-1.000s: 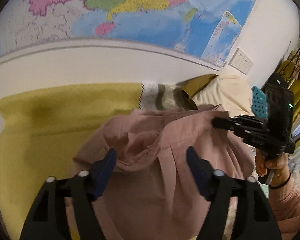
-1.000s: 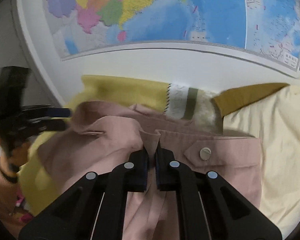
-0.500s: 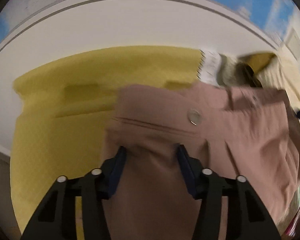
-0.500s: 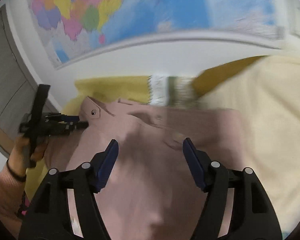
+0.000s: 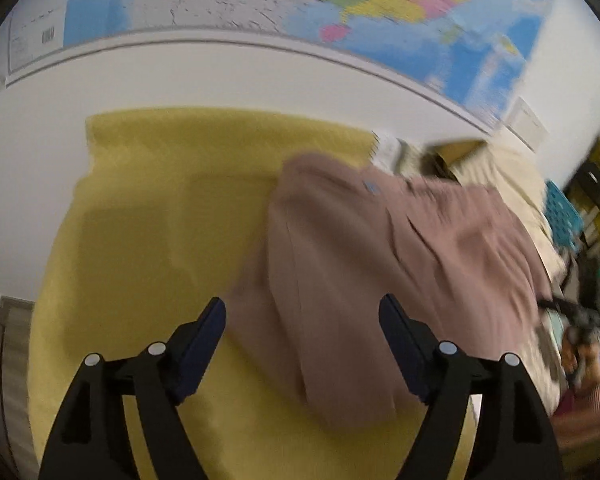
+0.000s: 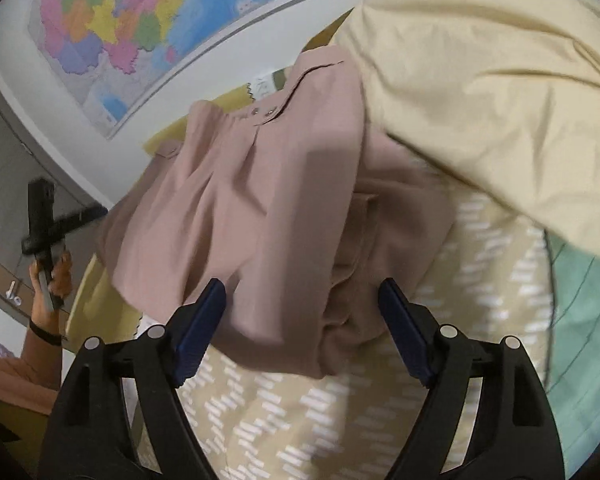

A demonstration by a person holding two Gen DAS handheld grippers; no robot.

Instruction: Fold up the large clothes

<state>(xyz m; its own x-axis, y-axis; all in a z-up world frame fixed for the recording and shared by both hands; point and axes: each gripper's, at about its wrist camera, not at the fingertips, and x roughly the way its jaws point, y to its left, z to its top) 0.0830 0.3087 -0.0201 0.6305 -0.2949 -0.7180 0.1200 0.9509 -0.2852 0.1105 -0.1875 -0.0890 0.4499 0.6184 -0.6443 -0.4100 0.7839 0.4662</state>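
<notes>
A dusty pink garment with snap buttons (image 5: 380,264) lies rumpled across a yellow blanket (image 5: 152,216). It also shows in the right wrist view (image 6: 252,208), partly folded over itself. My left gripper (image 5: 302,344) is open and empty, its jaws spread above the garment's near left edge. My right gripper (image 6: 302,332) is open and empty, jaws spread over the garment's bunched lower end. The left gripper shows at the left of the right wrist view (image 6: 48,224).
A cream sheet (image 6: 480,92) lies right of the garment, a green cloth (image 6: 580,320) beyond it, and a tan patterned cover (image 6: 300,412) below. A wall map (image 5: 300,8) hangs on the white wall behind. A grey cabinet (image 6: 4,168) stands at left.
My right gripper was shut on the garment a second ago and has opened and let go. My left gripper has opened wider and drawn back left. The garment has dropped flatter.
</notes>
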